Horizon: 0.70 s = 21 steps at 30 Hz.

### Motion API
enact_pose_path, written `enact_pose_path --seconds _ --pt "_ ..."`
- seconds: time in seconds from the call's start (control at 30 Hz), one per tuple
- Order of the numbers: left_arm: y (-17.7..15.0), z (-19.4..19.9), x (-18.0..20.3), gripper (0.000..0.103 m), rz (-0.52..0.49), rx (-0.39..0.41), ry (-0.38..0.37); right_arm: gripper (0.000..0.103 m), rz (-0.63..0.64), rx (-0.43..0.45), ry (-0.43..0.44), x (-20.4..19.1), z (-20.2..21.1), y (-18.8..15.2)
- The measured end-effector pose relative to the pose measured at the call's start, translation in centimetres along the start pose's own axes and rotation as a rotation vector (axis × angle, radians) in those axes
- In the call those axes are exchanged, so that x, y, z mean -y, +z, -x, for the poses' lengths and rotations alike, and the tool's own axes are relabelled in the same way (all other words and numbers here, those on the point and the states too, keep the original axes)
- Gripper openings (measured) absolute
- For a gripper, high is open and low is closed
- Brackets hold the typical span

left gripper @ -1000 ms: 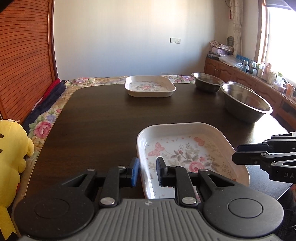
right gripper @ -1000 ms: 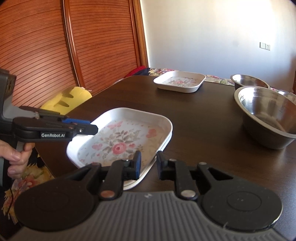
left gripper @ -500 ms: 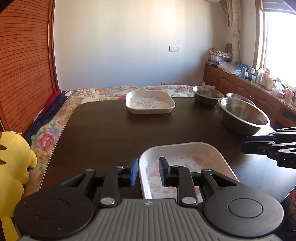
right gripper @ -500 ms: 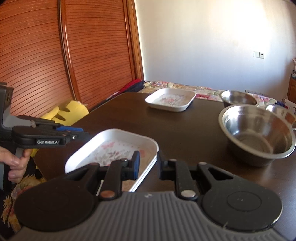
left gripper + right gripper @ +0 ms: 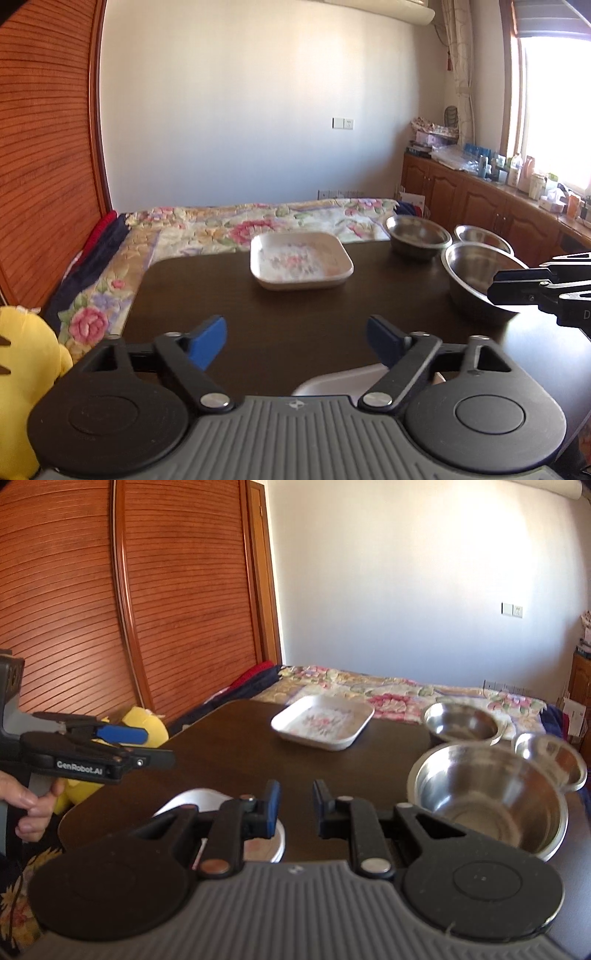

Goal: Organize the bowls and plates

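Only the rim of the near white floral plate (image 5: 332, 380) (image 5: 199, 799) shows, low on the dark table (image 5: 258, 317), under both grippers. My left gripper (image 5: 295, 338) (image 5: 155, 744) hovers above that rim; its jaws are opening wide with nothing between them. Just above the plate's other side, my right gripper (image 5: 295, 805) (image 5: 517, 280) is closed to a narrow gap and holds nothing that I can see. A second floral plate (image 5: 301, 262) (image 5: 323, 723) sits at the far edge. A large steel bowl (image 5: 476, 277) (image 5: 487, 797) stands at the right.
Two smaller steel bowls (image 5: 417, 229) (image 5: 482, 238) stand behind the large one. A yellow plush toy (image 5: 22, 350) and a floral cover (image 5: 221, 221) lie off the table's left and far edges. A person's hand (image 5: 33, 805) holds the left gripper. Cluttered wooden cabinets (image 5: 498, 192) line the right wall.
The left gripper's jaws were closed on the near plate's rim and have let go, spreading wide. Both grippers have risen, so the plate has dropped low in both views.
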State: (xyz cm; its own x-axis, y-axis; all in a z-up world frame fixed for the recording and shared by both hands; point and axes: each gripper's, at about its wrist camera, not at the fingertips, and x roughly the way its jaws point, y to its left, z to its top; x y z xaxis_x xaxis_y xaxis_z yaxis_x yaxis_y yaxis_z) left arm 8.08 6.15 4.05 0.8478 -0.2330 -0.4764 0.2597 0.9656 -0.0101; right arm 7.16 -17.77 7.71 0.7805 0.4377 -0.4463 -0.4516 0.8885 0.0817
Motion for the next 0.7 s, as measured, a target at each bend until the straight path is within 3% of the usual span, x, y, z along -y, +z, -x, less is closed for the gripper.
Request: enact_pose_path --seconds 0.1,0.43,0.7 --pt "1.0 -1.3 -0.4 0.092 -0.009 0.007 -0.008 0.029 0.013 0.010 -0.005 0.7 -0.6 1.1" --pt "3.5 -5.7 -1.4 0.092 -0.032 -0.015 -0.025 0.033 0.045 0.007 -0.027 2.3 -3.6 4.6" --pt "5.3 -8.3 -2.2 0.092 -0.084 -0.015 -0.020 0.057 0.054 -0.015 -0.029 3.1 -7.0 6.3"
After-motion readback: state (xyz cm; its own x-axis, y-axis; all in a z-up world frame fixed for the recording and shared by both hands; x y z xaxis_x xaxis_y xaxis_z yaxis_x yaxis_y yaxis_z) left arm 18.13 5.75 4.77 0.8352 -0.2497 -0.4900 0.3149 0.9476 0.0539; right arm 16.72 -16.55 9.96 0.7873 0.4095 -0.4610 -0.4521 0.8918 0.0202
